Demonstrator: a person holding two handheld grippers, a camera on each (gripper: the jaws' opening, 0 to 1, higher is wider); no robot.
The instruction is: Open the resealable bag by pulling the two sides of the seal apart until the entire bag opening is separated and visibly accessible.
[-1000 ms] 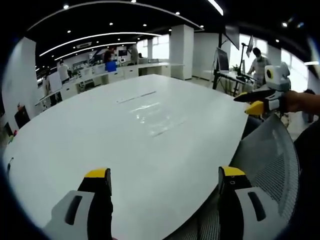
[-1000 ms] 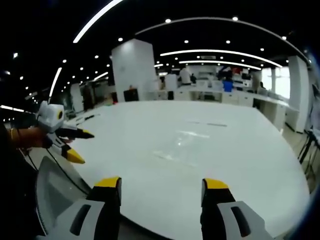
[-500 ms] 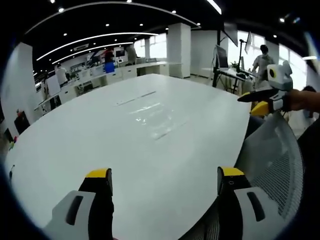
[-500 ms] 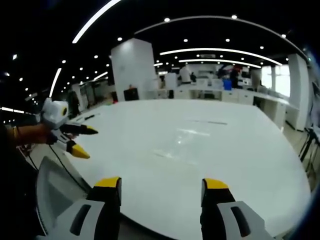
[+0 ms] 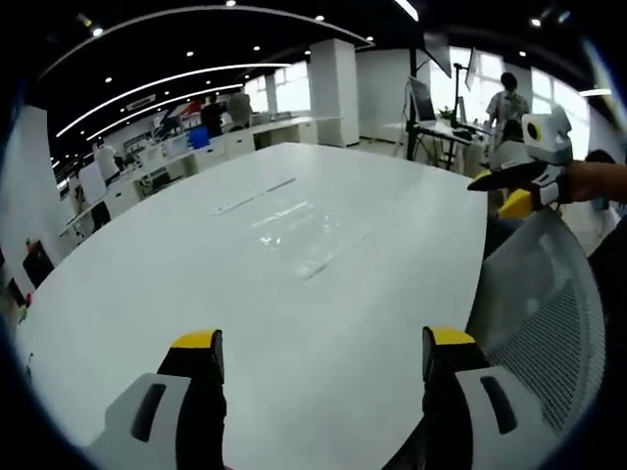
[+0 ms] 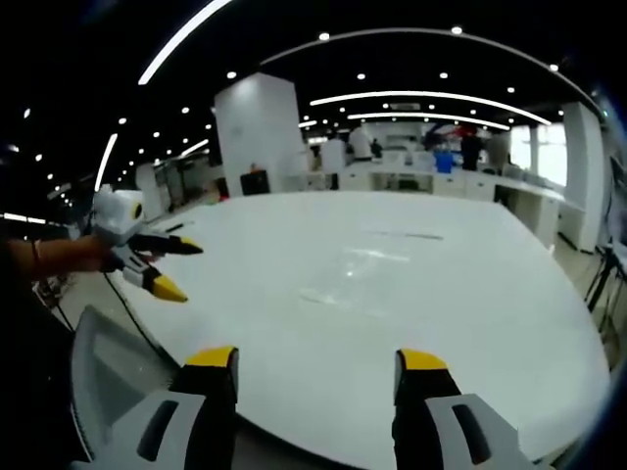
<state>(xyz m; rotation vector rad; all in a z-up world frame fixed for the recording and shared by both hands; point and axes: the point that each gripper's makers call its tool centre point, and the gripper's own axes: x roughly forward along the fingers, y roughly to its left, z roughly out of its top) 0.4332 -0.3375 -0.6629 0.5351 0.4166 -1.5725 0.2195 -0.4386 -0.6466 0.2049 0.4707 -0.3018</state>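
Note:
A clear resealable bag lies flat in the middle of the big white table; it is faint, marked mostly by glare and its edge lines. In the right gripper view the bag lies ahead, well beyond the jaws. My left gripper is open and empty over the table's near edge. My right gripper is open too, with nothing between its jaws. The right gripper comes in from the right, held in the air off the table's edge. The left gripper comes in from the left, over the table's corner.
A grey mesh chair back stands close by the table's edge on the right, and the same chair sits low left. Desks, a white pillar and several people fill the office behind. A thin strip lies farther along the table.
Both grippers have drifted slightly forward toward the table; both views shifted a little. The jaws stay open and the bag lies untouched.

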